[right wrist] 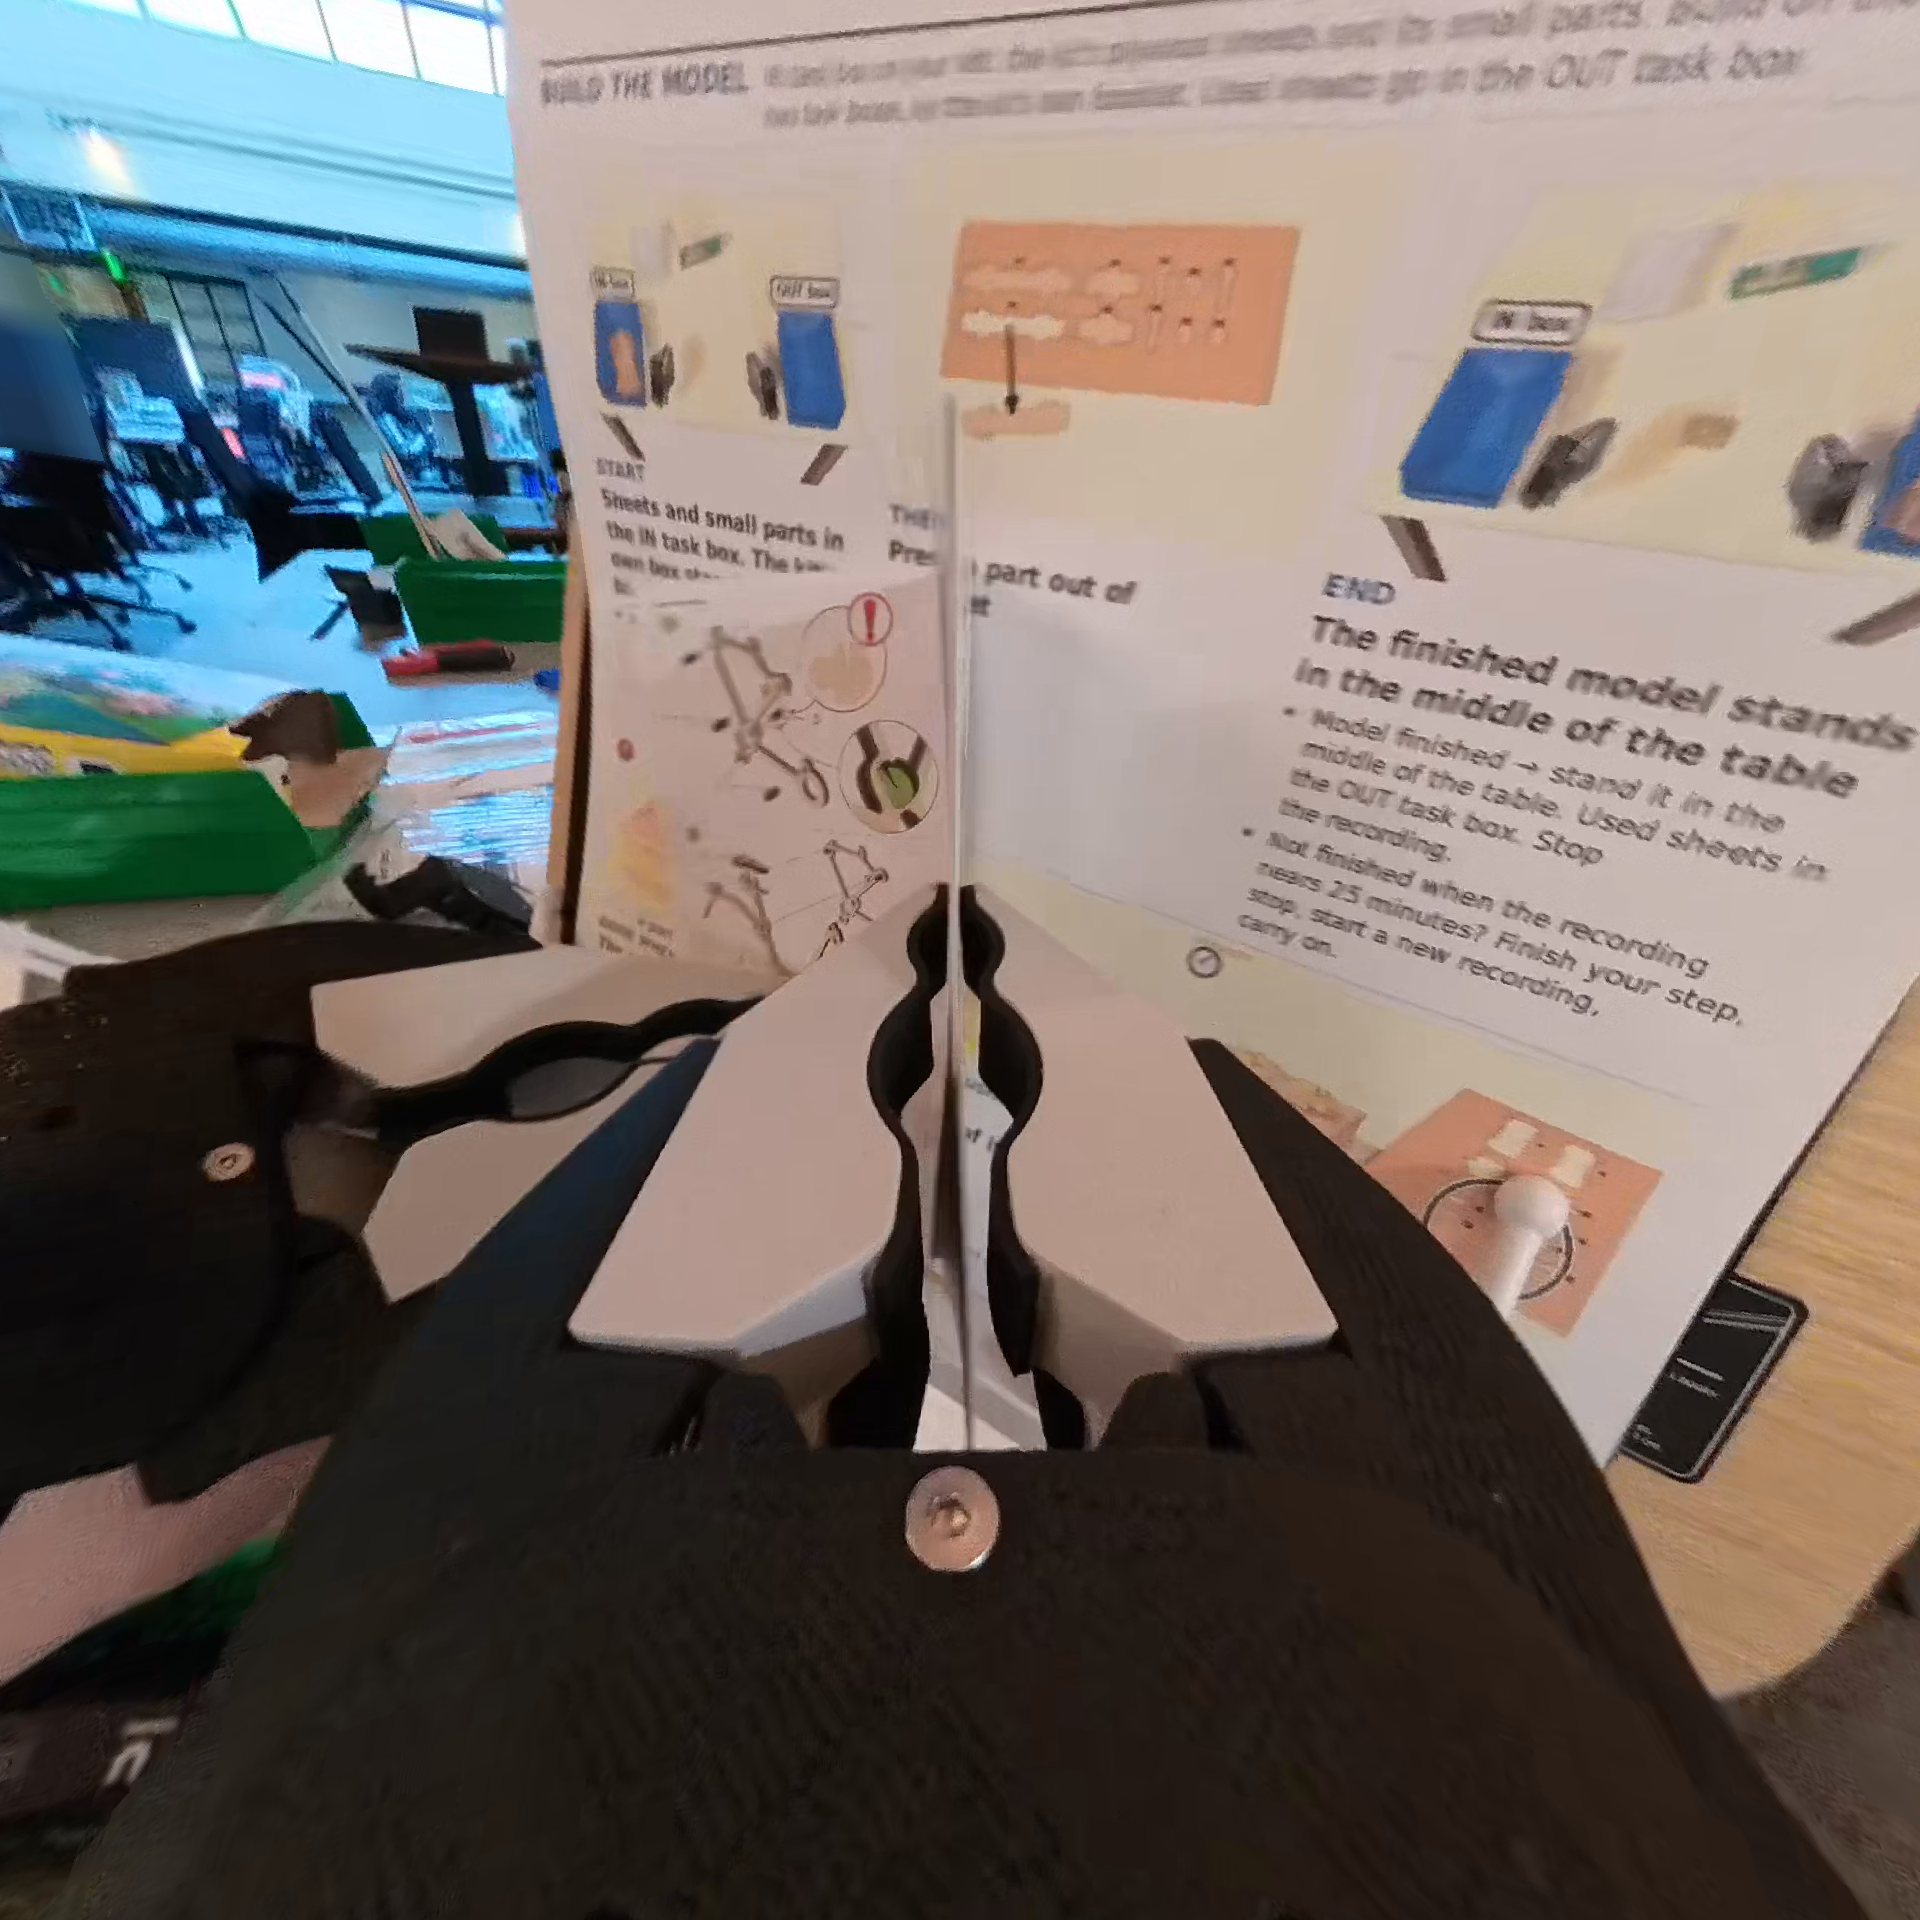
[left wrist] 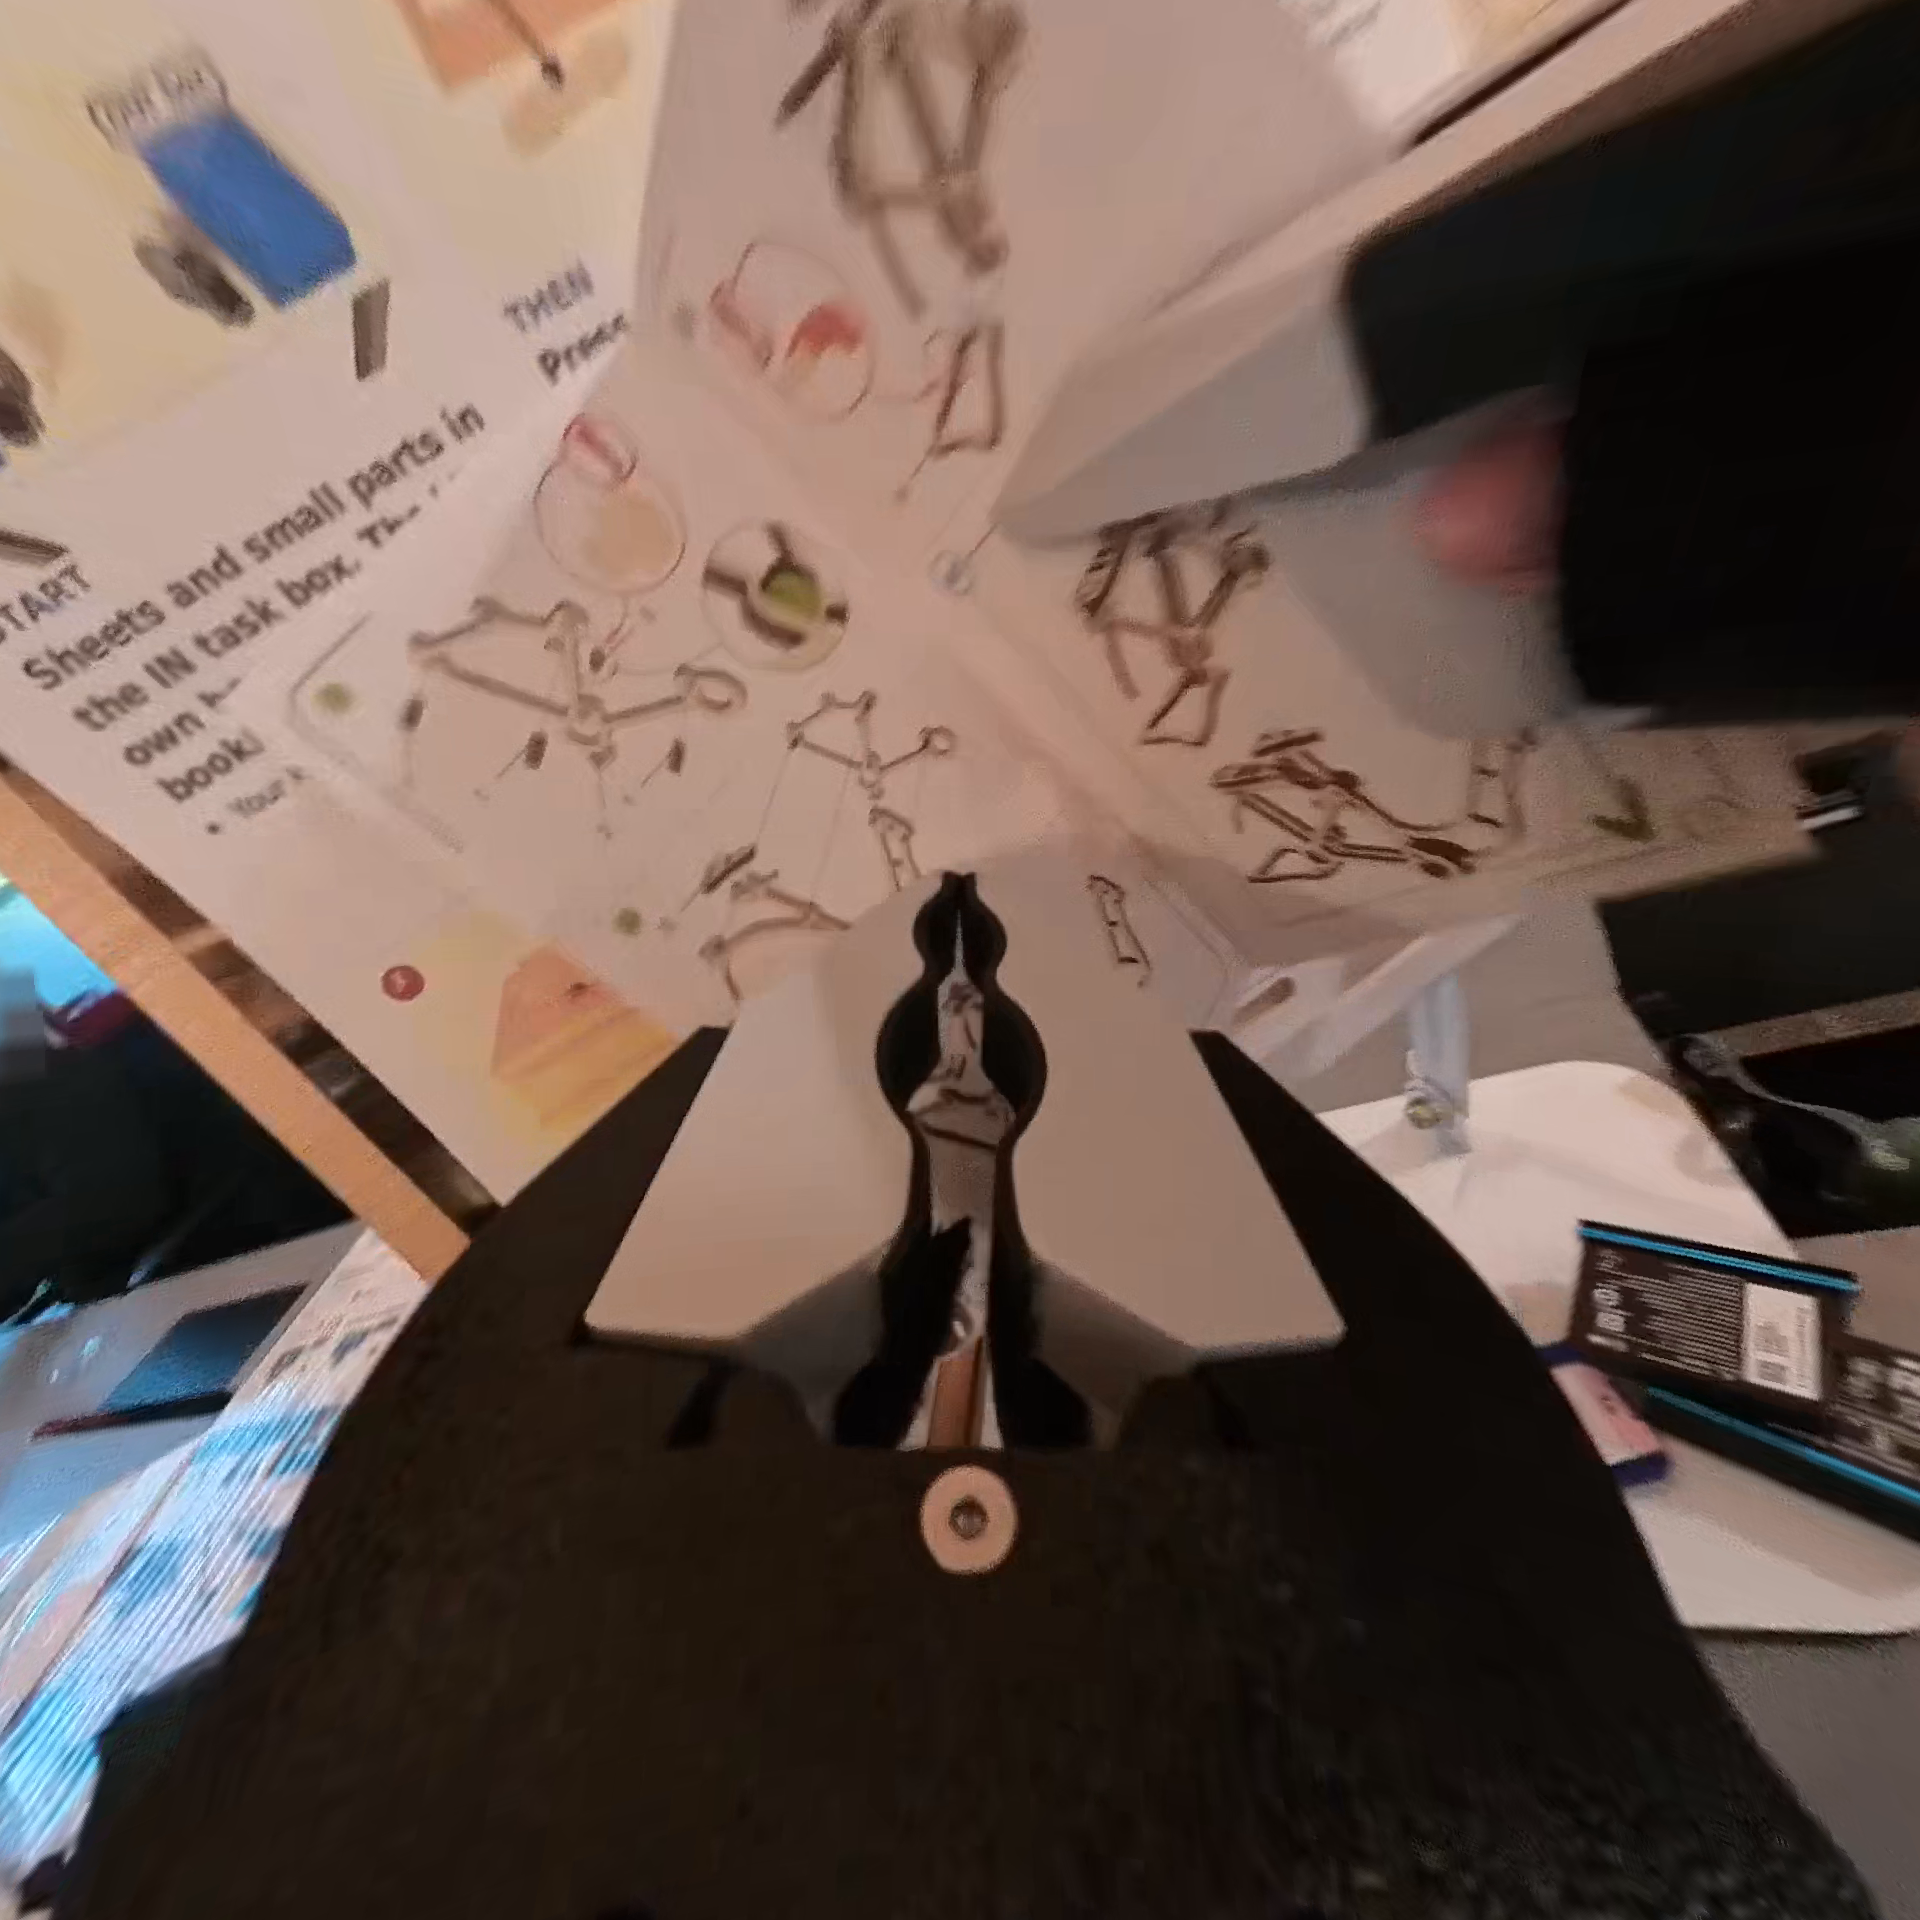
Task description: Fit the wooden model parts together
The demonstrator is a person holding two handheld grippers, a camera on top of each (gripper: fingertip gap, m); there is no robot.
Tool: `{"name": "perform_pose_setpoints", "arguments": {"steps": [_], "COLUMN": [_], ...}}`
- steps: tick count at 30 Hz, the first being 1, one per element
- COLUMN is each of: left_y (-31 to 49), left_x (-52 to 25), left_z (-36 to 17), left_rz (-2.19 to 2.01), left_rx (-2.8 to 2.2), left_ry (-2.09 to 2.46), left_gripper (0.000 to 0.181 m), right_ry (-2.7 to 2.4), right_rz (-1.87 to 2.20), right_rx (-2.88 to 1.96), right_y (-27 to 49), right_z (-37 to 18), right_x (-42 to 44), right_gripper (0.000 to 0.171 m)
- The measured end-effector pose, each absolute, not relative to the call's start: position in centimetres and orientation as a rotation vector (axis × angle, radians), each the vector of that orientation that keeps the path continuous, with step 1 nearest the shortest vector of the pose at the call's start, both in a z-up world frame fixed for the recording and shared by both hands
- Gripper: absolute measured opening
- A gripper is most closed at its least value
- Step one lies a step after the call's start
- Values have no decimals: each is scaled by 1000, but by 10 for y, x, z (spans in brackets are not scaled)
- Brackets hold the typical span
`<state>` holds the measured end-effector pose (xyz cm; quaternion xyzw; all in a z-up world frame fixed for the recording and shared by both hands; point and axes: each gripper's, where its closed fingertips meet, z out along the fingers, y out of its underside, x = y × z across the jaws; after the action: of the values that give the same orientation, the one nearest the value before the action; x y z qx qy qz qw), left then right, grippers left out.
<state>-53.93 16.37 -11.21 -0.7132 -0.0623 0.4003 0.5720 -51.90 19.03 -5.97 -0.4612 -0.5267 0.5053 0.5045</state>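
Note:
A paper instruction booklet (left wrist: 831, 675) with line drawings of the model is held up between both grippers. My left gripper (left wrist: 957, 885) is shut on one of its pages, and printed paper shows in the gaps between its fingers. My right gripper (right wrist: 953, 896) is shut on another sheet of the booklet (right wrist: 769, 748), seen edge-on as a thin line rising from the fingertips. The right gripper also shows blurred at the upper right of the left wrist view (left wrist: 1299, 488). The left gripper lies at the left of the right wrist view (right wrist: 499, 1081). No wooden parts are in view.
A large instruction poster (right wrist: 1455, 623) stands upright just behind the booklet on a wooden board (right wrist: 1818, 1351). Green bins (right wrist: 156, 831) are at the left. A black box with blue edges (left wrist: 1714, 1340) and a white sheet (left wrist: 1558, 1143) lie on the table at the right. There is about 6 cm between the tips of the two grippers.

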Motion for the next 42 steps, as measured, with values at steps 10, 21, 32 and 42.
{"name": "perform_pose_setpoints", "arguments": {"steps": [10,21,32,42], "left_y": [167,162,151,138], "left_x": [-546,-545,-547,-545], "left_z": [-114,-122,-127,-153], "left_rz": [947,839,836,778], "left_rx": [-1694,-1679,-1681,-1701], "left_ry": [-154,-276,-336,-397], "left_gripper": [0,0,0,0], "right_ry": [-966,-1052,-1213,-1182], "right_rz": [882,621,592,612], "right_rx": [-1156,-373,-919,-1000], "right_y": [251,109,184,202], "right_z": [-58,-57,-109,-107], "right_x": [-488,-434,-487,-503], "right_gripper": [61,5,16,31]}}
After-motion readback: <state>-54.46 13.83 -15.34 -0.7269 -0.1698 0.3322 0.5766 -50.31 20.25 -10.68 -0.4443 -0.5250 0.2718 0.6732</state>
